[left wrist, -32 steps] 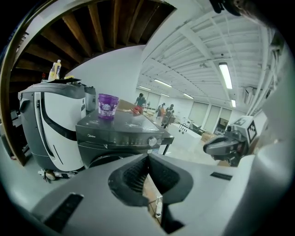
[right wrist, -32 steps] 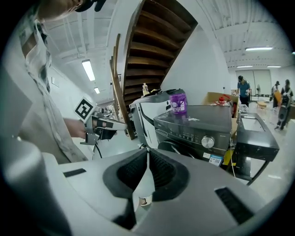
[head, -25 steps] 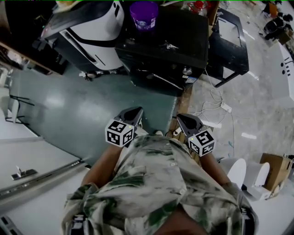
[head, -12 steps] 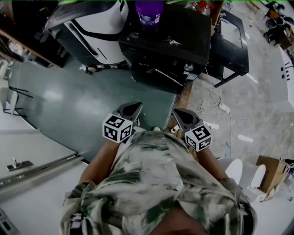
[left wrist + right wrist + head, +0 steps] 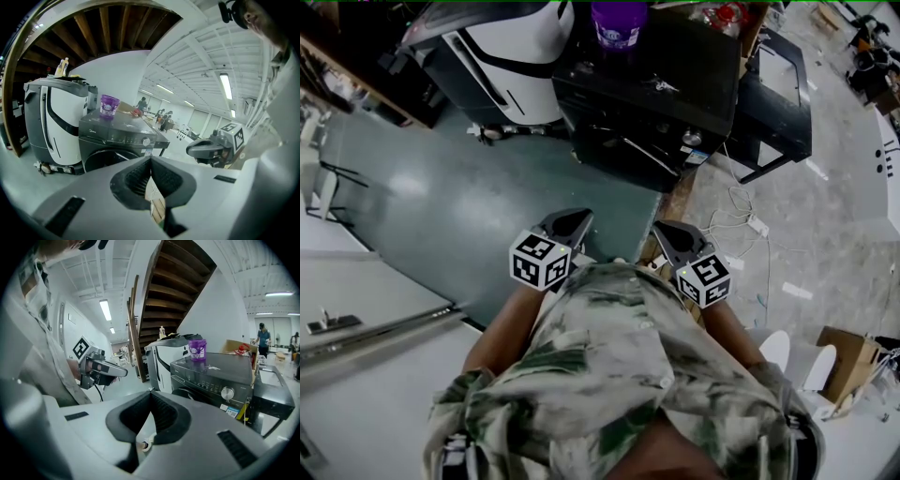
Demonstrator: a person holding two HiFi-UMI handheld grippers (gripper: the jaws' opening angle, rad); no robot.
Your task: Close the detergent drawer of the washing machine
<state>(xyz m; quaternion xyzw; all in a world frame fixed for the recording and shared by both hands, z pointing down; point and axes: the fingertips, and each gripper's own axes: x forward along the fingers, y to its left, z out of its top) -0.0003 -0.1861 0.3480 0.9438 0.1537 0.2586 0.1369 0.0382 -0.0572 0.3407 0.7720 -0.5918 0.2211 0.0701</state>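
Dark grey washing machine [image 5: 656, 94] well ahead of person, both grippers empty and held in at the torso.
Left gripper [image 5: 572, 221] and right gripper [image 5: 667, 232] side by side, well apart, both angled forward and a bit down toward the machine; jaws together on each, nothing between them. Forearms tucked against patterned shirt [image 5: 619, 375]. Green floor [image 5: 441, 206] between grippers and machine is open; white cable [image 5: 741, 211] lies on the pale floor to the right. White appliance [image 5: 516, 42] just beside the machine's left, black frame [image 5: 778, 89] at its right. Detergent drawer on the machine's front, too small to tell in or out. Purple tub [image 5: 619, 23] upright on machine top, contents hidden. Cardboard box [image 5: 848, 361] far right.
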